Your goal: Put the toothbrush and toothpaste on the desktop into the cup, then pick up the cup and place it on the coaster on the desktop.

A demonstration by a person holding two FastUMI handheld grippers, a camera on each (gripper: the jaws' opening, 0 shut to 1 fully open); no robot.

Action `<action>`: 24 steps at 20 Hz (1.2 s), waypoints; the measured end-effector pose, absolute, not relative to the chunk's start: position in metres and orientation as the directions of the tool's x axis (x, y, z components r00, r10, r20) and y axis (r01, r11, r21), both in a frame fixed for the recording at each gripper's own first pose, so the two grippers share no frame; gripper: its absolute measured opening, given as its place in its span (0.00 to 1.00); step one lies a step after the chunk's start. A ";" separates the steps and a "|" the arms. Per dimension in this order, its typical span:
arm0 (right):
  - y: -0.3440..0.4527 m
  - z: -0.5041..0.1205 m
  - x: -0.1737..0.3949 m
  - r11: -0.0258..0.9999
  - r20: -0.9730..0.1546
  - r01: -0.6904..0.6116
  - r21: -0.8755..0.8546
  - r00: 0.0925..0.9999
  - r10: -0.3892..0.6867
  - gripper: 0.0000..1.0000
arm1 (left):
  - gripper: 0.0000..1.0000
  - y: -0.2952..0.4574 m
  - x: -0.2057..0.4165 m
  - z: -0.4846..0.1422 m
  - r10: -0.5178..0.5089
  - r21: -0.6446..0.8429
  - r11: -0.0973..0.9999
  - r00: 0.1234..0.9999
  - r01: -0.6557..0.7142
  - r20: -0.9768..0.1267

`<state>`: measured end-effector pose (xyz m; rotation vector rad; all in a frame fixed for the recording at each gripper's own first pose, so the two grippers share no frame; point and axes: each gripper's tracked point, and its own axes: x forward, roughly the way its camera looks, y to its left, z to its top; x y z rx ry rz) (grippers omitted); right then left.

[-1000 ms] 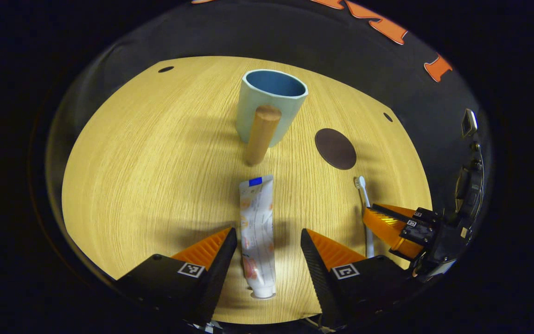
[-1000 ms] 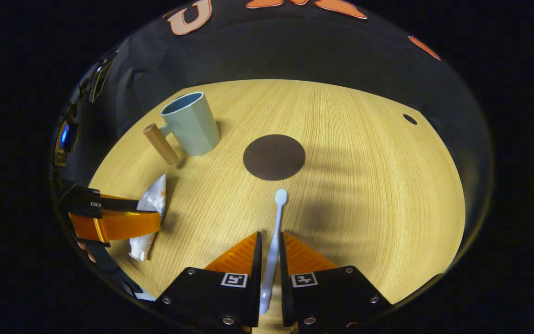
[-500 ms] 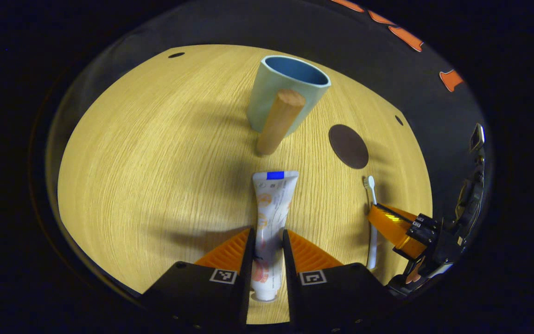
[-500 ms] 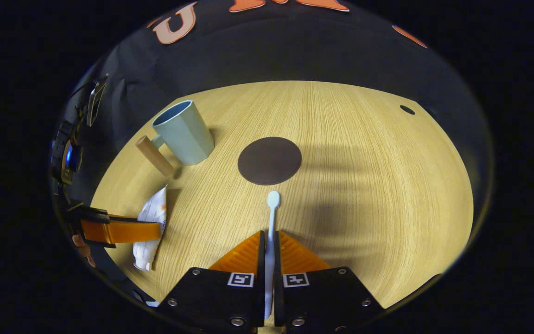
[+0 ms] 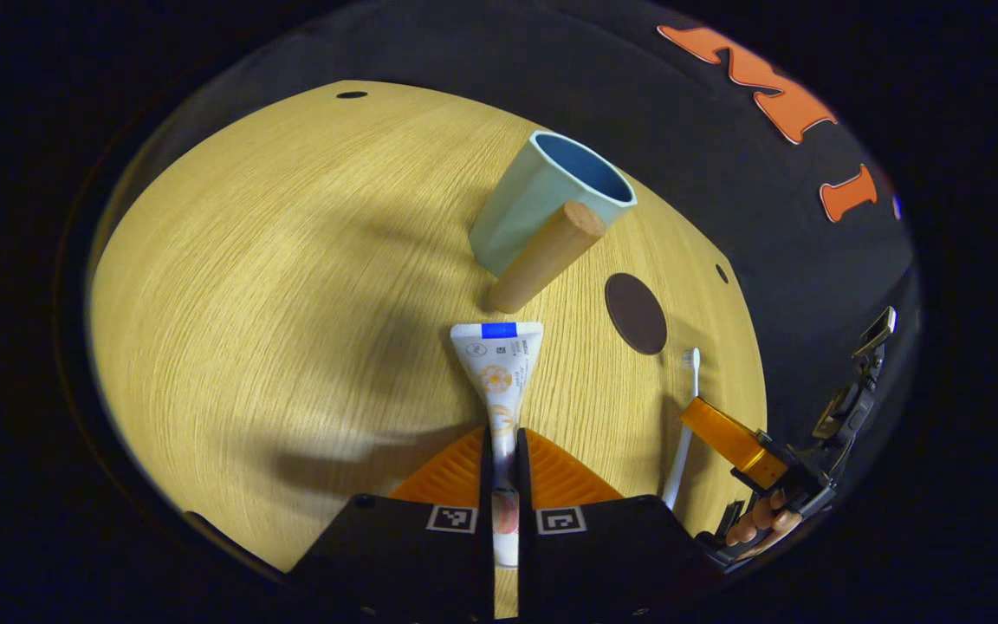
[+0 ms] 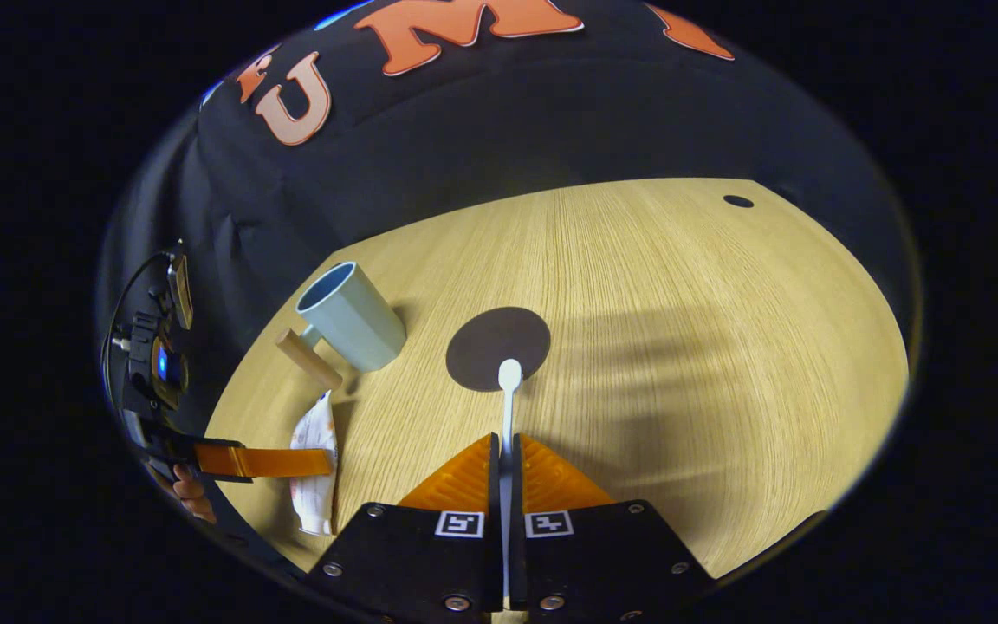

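- The left tool [image 5: 503, 442], at the bottom centre of the left gripper view, is now clamped on the toothpaste tube [image 5: 497, 373]; a second ago its fingers stood wide apart on either side of the tube.
- The tube's crimped end points up the frame toward the cup, and its cap end sits low between the fingers.
- The right tool [image 6: 505, 446], at the bottom centre of the right gripper view, is pressed together on the toothbrush [image 6: 508, 407], with the gap around the handle tighter than a second ago.
- The brush head now lies over the near edge of the brown coaster [image 6: 497, 347] in that view, where earlier it lay short of it, which suggests the brush is being lifted.
- The pale blue cup [image 5: 551, 204], with its wooden handle [image 5: 545, 257], stands empty toward the upper right of the left gripper view, on the desk [image 5: 274, 286].
- Both grasps appear secured, so carrying each item to the cup's mouth seems next.
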<state>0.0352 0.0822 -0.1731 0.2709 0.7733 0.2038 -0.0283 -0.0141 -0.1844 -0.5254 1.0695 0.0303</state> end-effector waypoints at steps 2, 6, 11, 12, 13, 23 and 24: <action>0.083 -0.161 0.031 0.940 -0.634 -0.108 0.325 0.712 0.301 0.03 | 0.11 -0.011 -0.023 -0.176 -0.209 -0.378 0.896 0.533 -0.230 -0.820; 0.081 -0.151 0.032 0.942 -0.596 -0.144 0.303 0.742 0.306 0.03 | 0.11 -0.015 -0.010 -0.163 -0.223 -0.395 0.905 0.612 -0.159 -0.759; 0.085 -0.130 0.032 0.942 -0.534 -0.163 0.294 0.789 0.304 0.03 | 0.11 -0.010 0.005 -0.147 -0.199 -0.371 0.924 0.714 -0.092 -0.671; 0.086 -0.124 0.033 0.940 -0.521 -0.171 0.295 0.796 0.308 0.03 | 0.10 -0.009 0.009 -0.144 -0.191 -0.366 0.927 0.736 -0.083 -0.650; 0.086 -0.120 0.033 0.941 -0.511 -0.173 0.291 0.804 0.306 0.03 | 0.10 -0.008 0.014 -0.142 -0.184 -0.361 0.930 0.755 -0.075 -0.630; 0.097 -0.092 0.043 0.945 -0.417 -0.238 0.223 0.853 0.313 0.03 | 0.10 0.015 0.055 -0.090 -0.119 -0.287 0.958 0.910 0.000 -0.396; 0.099 -0.088 0.045 0.943 -0.404 -0.244 0.225 0.858 0.318 0.03 | 0.10 0.019 0.059 -0.086 -0.108 -0.282 0.959 0.919 -0.004 -0.380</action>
